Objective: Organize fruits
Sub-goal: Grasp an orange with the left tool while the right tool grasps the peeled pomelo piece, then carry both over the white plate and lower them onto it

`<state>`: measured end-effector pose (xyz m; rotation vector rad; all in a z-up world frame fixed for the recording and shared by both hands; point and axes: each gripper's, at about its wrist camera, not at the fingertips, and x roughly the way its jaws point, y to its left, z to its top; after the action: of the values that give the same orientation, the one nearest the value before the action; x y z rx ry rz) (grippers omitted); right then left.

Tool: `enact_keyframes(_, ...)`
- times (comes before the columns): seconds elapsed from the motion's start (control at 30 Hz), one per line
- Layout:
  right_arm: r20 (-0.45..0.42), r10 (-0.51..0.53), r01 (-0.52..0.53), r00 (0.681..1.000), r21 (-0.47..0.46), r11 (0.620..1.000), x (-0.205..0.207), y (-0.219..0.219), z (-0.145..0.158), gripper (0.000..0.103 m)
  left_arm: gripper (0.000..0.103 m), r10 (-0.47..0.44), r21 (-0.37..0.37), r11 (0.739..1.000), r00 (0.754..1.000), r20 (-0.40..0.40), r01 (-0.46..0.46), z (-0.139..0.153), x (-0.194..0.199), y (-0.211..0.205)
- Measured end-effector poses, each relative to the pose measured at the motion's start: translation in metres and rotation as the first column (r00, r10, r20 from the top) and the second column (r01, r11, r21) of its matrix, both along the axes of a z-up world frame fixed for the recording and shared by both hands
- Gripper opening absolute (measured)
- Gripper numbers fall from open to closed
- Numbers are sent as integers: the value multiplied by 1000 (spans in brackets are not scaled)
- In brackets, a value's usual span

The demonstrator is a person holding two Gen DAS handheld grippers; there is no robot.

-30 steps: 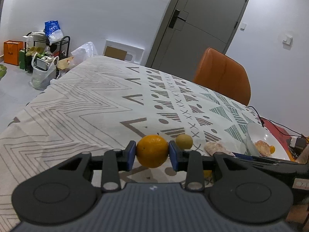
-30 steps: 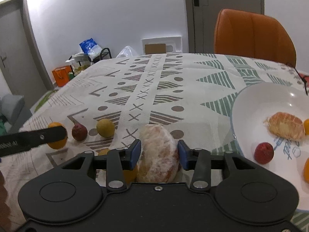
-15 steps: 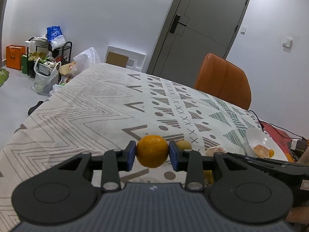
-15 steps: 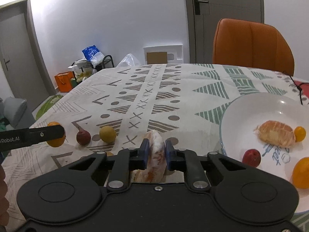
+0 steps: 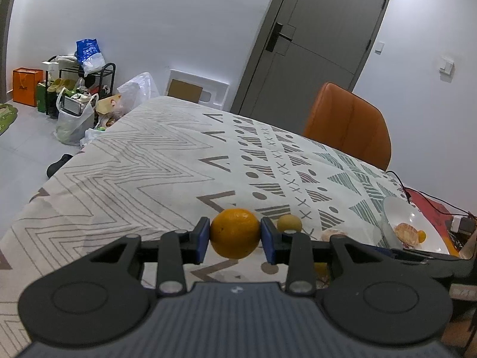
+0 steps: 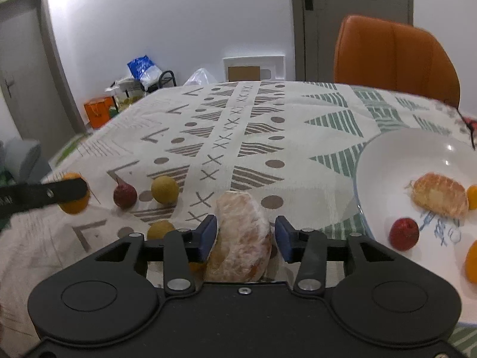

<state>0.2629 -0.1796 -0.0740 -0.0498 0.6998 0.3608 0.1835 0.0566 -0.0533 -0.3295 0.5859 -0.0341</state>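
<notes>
My left gripper is shut on a round orange, held just above the patterned tablecloth. In the right wrist view its finger and that orange show at the far left. My right gripper has its jaws opening around a peeled pale citrus piece on the cloth; the left pad is close against it, the right pad stands clear. A white plate at the right holds a peeled segment, a red fruit and orange fruit.
Loose on the cloth lie a red fruit and two yellowish round fruits. An orange chair stands behind the table. Cables run past the plate's far side. Bags and a rack crowd the floor.
The right jaws squeezed narrow on the peeled piece half a second ago and have since spread apart again, with the piece still between them. The left gripper keeps its hold on the orange.
</notes>
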Motion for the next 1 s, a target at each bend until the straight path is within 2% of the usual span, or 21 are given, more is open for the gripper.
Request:
enact_keyframes(0.03,8,5,-5,1000,-27,1000,0,4,0,36,35,2,-3,1000,1000,1,-2,0,0,1)
enact_keyframes(0.2,27,15,-13,1000,-59,998,0,6,6,35,35,3,-16,1000,1000,3,-3,-1,-2,4)
enact_keyframes(0.7,126,-65,58,990,59,997,-19,-41,41,35,35,-49,24,999,999,12,48,9,4,-33)
enact_keyframes(1.0,125,-135,123,983,100,987,-20,-77,40,35,35,-76,50,996,997,21,74,16,6,-55)
